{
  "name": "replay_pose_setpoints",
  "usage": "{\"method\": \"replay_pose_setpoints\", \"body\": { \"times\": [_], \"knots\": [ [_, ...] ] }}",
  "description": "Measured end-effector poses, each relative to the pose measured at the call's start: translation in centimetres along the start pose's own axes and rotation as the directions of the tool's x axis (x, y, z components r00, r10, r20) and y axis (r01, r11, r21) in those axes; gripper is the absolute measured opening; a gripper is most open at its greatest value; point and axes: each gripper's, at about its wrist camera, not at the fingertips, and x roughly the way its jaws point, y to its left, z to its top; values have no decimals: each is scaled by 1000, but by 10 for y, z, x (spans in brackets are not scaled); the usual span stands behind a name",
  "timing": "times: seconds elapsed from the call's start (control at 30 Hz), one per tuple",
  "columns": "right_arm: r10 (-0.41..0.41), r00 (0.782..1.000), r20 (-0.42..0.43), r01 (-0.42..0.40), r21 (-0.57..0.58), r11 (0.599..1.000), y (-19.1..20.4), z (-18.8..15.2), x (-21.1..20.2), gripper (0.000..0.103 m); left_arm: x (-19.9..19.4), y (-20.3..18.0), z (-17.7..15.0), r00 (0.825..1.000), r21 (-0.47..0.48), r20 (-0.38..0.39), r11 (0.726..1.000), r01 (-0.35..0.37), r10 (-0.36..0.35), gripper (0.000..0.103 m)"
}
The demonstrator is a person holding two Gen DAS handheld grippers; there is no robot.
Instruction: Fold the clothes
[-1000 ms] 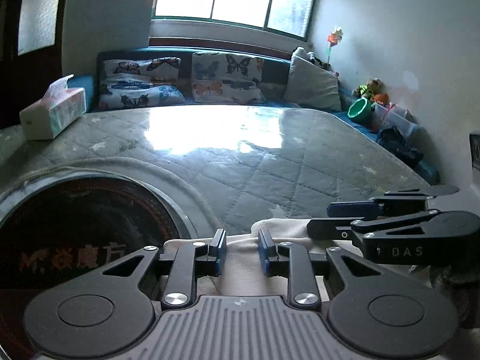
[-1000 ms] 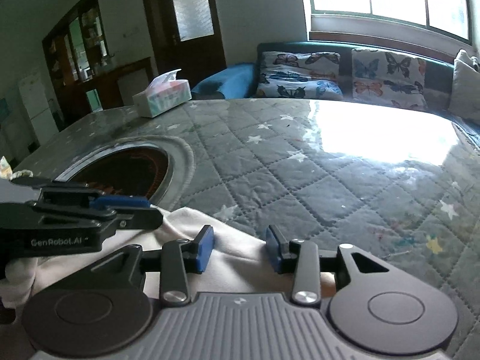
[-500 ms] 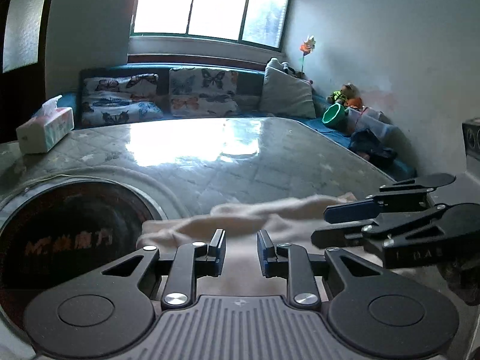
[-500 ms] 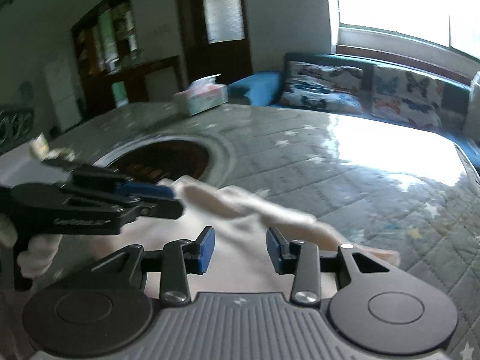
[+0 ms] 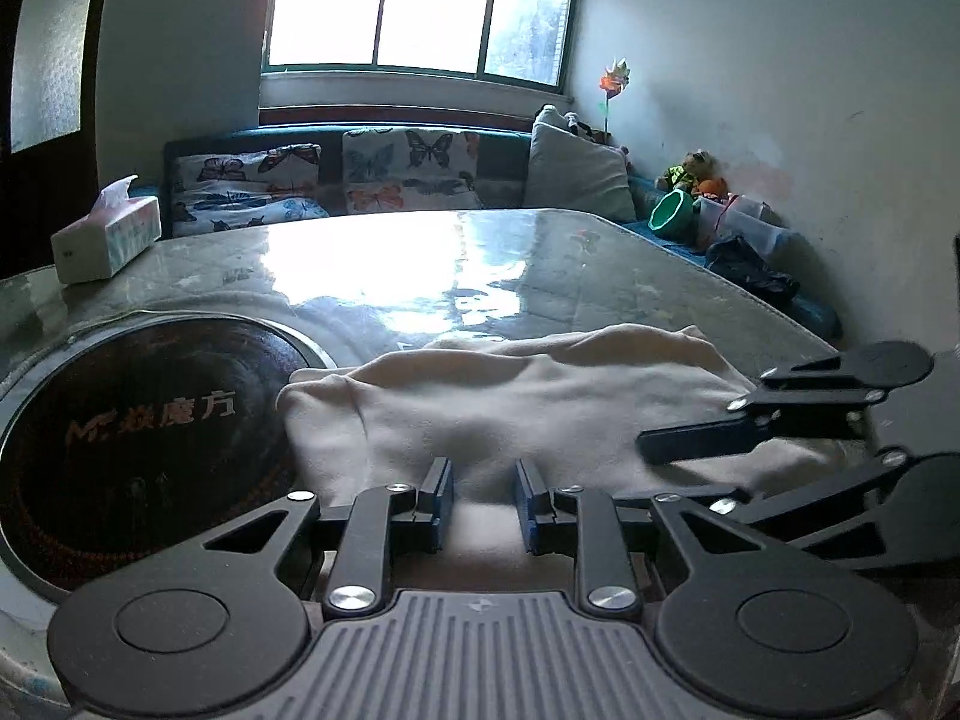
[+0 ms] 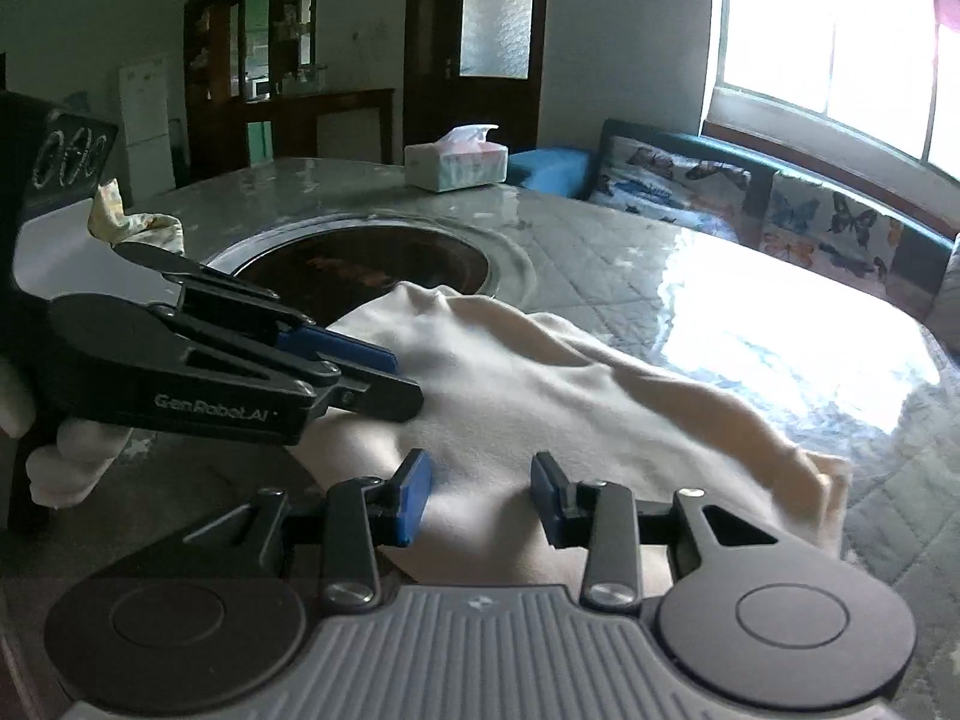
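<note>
The cream garment [image 5: 528, 396] lies spread on the quilted table cover [image 5: 630, 276], its left edge touching the round dark inset [image 5: 132, 426].

Left gripper [image 5: 483, 504]: jaws parted, a clear gap between the blue pads, nothing held. The garment lies directly ahead at 12 o'clock and passes beneath the fingertips.

Right gripper [image 6: 480, 495]: jaws parted wider, nothing held. The garment [image 6: 540, 396] extends from 12 to 2 o'clock under the fingers.

In the right wrist view, the left gripper sits at 9 o'clock, tips over the cloth. A tissue box [image 6: 456, 165] stands at 12 o'clock, well apart.
</note>
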Motion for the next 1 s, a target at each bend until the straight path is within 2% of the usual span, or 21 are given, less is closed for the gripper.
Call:
{"method": "replay_pose_setpoints", "body": {
  "times": [0.23, 0.33, 0.57, 0.7, 0.8, 1.0],
  "knots": [
    [-53, 999, 1, 53, 67, 996, -20, -17, -24, 37, 1, -1, -1, 1000, 2, 0, 1000, -1, 1, 26],
    [-101, 995, -3, 101, 68, 993, -26, -24, -34, 38, 1, 0, 0, 1000, -5, -3, 1000, 0, 0, 26],
    [-126, 992, -22, 128, 93, 987, -41, -41, -51, 36, 0, -2, -1, 1000, 0, -5, 1000, -2, 2, 26],
    [-100, 995, -13, 101, 107, 989, -45, -33, -59, 37, -2, -2, 3, 1000, 0, -8, 1000, -4, 4, 26],
    [-115, 993, 12, 112, 115, 987, -50, -24, -60, 37, -6, -4, 8, 1000, 2, 12, 1000, 7, -7, 26],
    [-108, 994, 28, 103, 135, 986, -63, -10, -42, 38, 9, -6, 18, 1000, -4, 12, 1000, 20, -20, 25]
  ]
}}
